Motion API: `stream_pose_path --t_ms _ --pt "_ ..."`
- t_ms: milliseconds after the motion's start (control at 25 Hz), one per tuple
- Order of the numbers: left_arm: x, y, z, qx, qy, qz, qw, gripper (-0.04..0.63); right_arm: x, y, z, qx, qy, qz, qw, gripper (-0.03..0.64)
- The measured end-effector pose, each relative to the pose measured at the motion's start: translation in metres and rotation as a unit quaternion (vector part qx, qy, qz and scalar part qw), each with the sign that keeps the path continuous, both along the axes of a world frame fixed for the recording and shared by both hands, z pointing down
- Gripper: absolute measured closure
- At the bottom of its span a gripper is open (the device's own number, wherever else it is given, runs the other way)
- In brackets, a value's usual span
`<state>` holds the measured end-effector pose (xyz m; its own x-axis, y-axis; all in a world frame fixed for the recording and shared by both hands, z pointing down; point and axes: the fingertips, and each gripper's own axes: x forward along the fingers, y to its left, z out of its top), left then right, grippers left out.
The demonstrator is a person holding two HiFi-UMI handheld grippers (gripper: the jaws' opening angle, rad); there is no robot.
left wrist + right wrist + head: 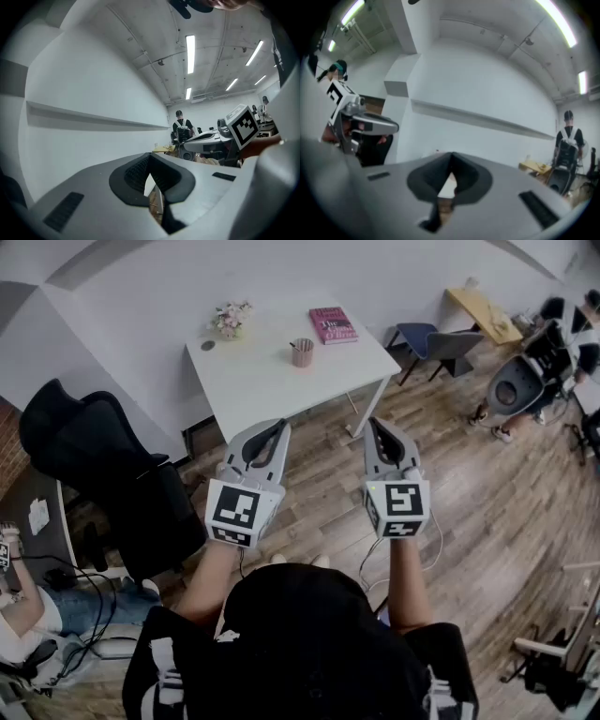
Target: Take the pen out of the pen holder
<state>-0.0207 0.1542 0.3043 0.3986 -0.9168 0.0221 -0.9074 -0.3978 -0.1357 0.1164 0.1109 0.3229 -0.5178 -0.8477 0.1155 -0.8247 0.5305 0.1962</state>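
The pink pen holder (302, 353) stands on the white table (272, 381) well ahead of me, with a dark pen (293, 343) sticking out of its rim. Both grippers are held level over the wooden floor, short of the table's near edge. My left gripper (283, 426) is shut with nothing between its tips, and its pads meet in the left gripper view (149, 159). My right gripper (374, 423) is shut and empty too, its jaws closed in the right gripper view (451, 157). Neither gripper view shows the pen holder.
On the table are a red book (333, 324), a small flower pot (231, 321) and a dark disc (207, 345). A black office chair (89, 460) stands at the left, a blue chair (417, 337) and a yellow table (486, 313) at the far right. People sit at both sides.
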Motion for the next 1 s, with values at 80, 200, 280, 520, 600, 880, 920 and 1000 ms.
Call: stream_pose_path --t_ms 80,200,280,520,600,880,920,1000 --pt "-0.001 0.001 0.001 -0.001 0.0 -0.001 1.0 0.578 0.0 0.001 0.001 -0.002 0.001 0.001 1.0 0.583" --pt "0.0 0.003 0.002 -0.001 0.0 -0.001 1.0 0.578 0.0 0.002 0.002 0.0 -0.005 0.001 1.0 0.583" --pt "0.0 0.002 0.003 -0.003 0.0 0.0 1.0 0.58 0.0 0.002 0.001 -0.001 -0.013 0.0 1.0 0.583" --pt "0.008 0.0 0.007 -0.009 0.002 -0.005 0.9999 0.578 0.007 0.001 0.006 -0.008 -0.013 -0.008 1.0 0.583" --pt "0.014 0.0 0.009 -0.012 0.002 -0.007 0.9999 0.578 0.011 0.0 0.008 -0.01 -0.013 -0.01 1.0 0.583" --pt "0.039 -0.006 0.014 -0.016 0.005 -0.018 0.9997 0.58 0.037 -0.009 0.014 -0.016 -0.014 -0.023 1.0 0.583" --pt "0.044 -0.007 0.015 -0.016 0.005 -0.02 0.9997 0.578 0.041 -0.009 0.015 -0.016 -0.014 -0.025 0.999 0.583" --pt "0.054 -0.007 0.019 -0.016 0.004 -0.024 0.9996 0.58 0.051 -0.01 0.019 -0.016 -0.015 -0.031 0.999 0.583"
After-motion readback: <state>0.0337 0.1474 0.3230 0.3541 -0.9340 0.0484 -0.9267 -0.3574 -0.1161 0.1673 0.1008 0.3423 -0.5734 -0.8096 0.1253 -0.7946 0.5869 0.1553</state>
